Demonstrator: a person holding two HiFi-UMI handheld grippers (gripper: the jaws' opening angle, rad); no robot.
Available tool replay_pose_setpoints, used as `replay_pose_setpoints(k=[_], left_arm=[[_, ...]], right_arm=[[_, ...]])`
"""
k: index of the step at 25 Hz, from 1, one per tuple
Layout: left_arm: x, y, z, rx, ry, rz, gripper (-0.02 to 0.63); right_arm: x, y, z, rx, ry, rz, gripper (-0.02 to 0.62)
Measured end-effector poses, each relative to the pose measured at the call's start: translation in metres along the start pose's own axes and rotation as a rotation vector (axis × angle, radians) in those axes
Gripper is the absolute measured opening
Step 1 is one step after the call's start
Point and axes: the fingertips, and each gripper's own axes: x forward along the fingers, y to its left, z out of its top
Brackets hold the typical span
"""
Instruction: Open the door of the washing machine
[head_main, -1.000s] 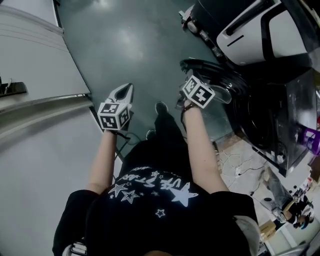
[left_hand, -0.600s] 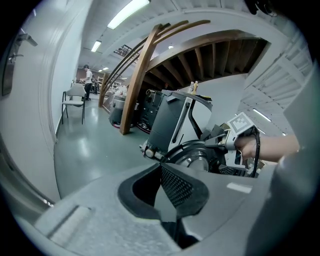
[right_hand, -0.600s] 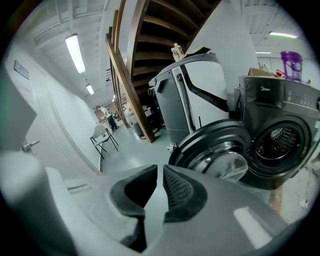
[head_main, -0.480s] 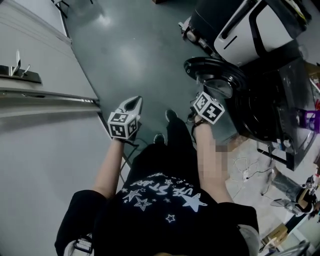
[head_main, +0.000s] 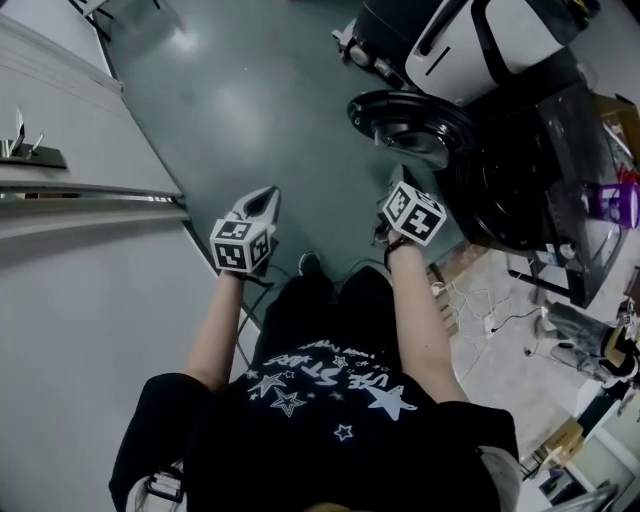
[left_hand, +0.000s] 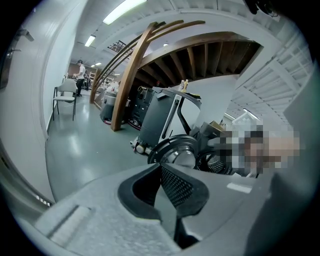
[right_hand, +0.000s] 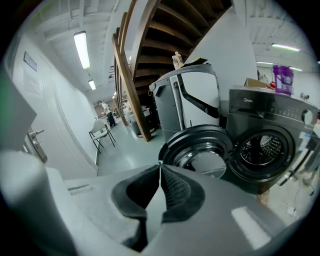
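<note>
The door (right_hand: 197, 150) of the washing machine (right_hand: 267, 145) is swung wide, the task judged done. The left gripper (left_hand: 161, 167) and the just-closed right gripper (right_hand: 160, 172) are pressed together, empty; only withdrawal is called for.

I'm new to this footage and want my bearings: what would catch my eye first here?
In the right gripper view, the round door of the dark washing machine stands swung wide open, just right of the middle, baring the metal drum. A purple bottle stands on top of the machine, and a wooden staircase climbs overhead behind it.
</note>
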Motion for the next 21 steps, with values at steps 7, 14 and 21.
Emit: replay_pose_setpoints(k=[7, 14, 21], left_arm=[[0.012, -0.034, 0.001, 0.031, 0.018, -0.026, 0.011], [0.019, -0.093, 0.013, 0.085, -0.010, -0.043, 0.011], [0.017, -0.164, 0.005, 0.145, -0.016, -0.069, 0.011]], right_arm=[[-0.022, -0.029, -0.007, -0.061, 0.000, 0.010, 0.009], [-0.059, -0.062, 0.008, -0.147, -0.091, 0.058, 0.008], [-0.109, -0.095, 0.001, -0.189, -0.147, 0.165, 0.005]])
